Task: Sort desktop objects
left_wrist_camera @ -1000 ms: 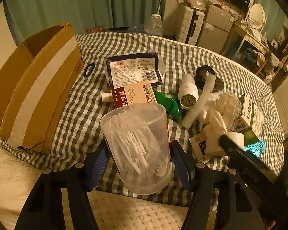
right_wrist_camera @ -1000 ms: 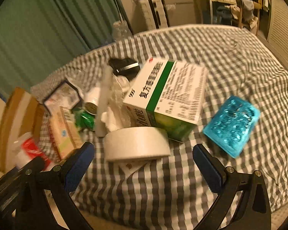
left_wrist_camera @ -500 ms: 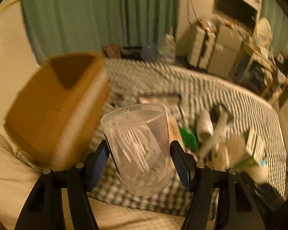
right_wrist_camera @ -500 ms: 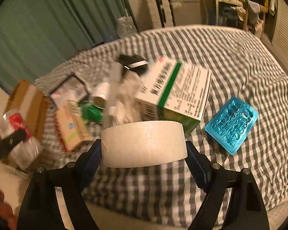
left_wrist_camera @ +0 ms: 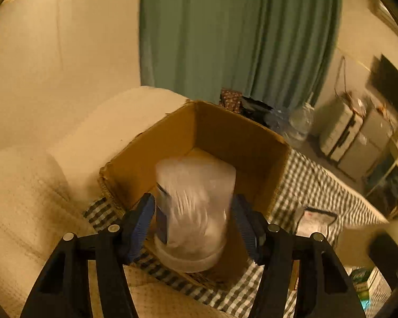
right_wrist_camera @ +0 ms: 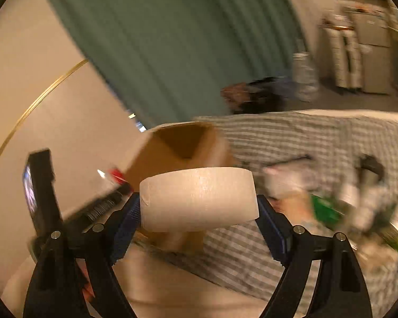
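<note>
My left gripper [left_wrist_camera: 195, 221] sits at the near rim of an open cardboard box [left_wrist_camera: 241, 137]. The clear plastic tub of white picks [left_wrist_camera: 195, 212] is between its pads, blurred; small gaps show at both sides, so the jaws look parted. My right gripper [right_wrist_camera: 199, 221] is shut on a roll of white tape [right_wrist_camera: 199, 198] and holds it in the air near the cardboard box [right_wrist_camera: 183, 143]. The other gripper [right_wrist_camera: 42, 190] shows at the left of the right wrist view.
A checked cloth [right_wrist_camera: 291, 137] covers the bed. A pile of medicine boxes and packets [right_wrist_camera: 358, 206] lies blurred at the right. A flat packet [left_wrist_camera: 315, 218] lies right of the box. Pale cushions [left_wrist_camera: 26, 198] lie left of it. Green curtain [left_wrist_camera: 238, 34] behind.
My left gripper swung left with the tub to the box and its jaws have loosened. My right gripper lifted the tape roll and swung left toward the box.
</note>
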A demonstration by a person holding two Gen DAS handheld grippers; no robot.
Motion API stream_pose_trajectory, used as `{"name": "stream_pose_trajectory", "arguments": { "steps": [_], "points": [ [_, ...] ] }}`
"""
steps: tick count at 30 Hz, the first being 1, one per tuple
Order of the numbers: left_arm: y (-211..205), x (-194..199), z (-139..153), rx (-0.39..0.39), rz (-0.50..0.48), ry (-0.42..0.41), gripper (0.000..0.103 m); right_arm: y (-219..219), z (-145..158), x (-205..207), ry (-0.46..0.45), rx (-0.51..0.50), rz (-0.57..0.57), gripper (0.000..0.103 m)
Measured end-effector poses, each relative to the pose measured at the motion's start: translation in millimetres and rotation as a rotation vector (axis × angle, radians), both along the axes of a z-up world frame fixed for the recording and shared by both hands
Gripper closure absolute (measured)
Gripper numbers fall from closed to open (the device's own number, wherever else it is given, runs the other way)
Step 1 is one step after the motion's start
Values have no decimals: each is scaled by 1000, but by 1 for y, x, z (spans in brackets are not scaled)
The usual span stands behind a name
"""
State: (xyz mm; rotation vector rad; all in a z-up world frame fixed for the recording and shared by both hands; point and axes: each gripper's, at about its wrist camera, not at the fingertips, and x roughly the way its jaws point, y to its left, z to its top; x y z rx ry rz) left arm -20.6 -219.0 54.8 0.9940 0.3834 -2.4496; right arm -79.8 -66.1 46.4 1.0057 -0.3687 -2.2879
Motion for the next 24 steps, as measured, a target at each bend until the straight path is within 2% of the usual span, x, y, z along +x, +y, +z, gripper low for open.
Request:
{"name": "stream_pose_trajectory", "arguments": {
  "steps": [2,8,9,10,11,12,13,16,18,20,24],
  "points": [
    [-4,-4,-3,-6,-2,4,40,-37,-4,-20,-18,12,47,20],
    [-13,-12,-19,43,33,-14,39,-87,-22,-58,-99,27,127,19],
    [-15,-11,-22,47,47,-20,29,-90,-23,-63,-110,24,126,18],
    [-17,-11,-25,47,62,-25,13,-90,-25,-69,-120,13,110,13],
    [-17,-11,-26,34,87,-29,8,-91,-25,-74,-133,7,89,2],
    [-18,-8,-26,20,103,-28,2,-88,-25,-78,-133,2,59,1],
    [-18,-6,-26,0,120,-26,2,-86,-18,-77,-128,2,46,1],
    [-11,-7,-22,-57,119,-7,1,-61,-6,-69,-74,29,-25,0],
    [3,-9,-19,-74,73,18,1,-27,4,-54,-12,54,-87,0],
    [30,-12,-16,-65,-32,49,0,23,5,-37,39,117,-207,0],
    [82,-15,-20,15,-258,55,0,126,-7,15,32,247,-453,0]
  ]
}}
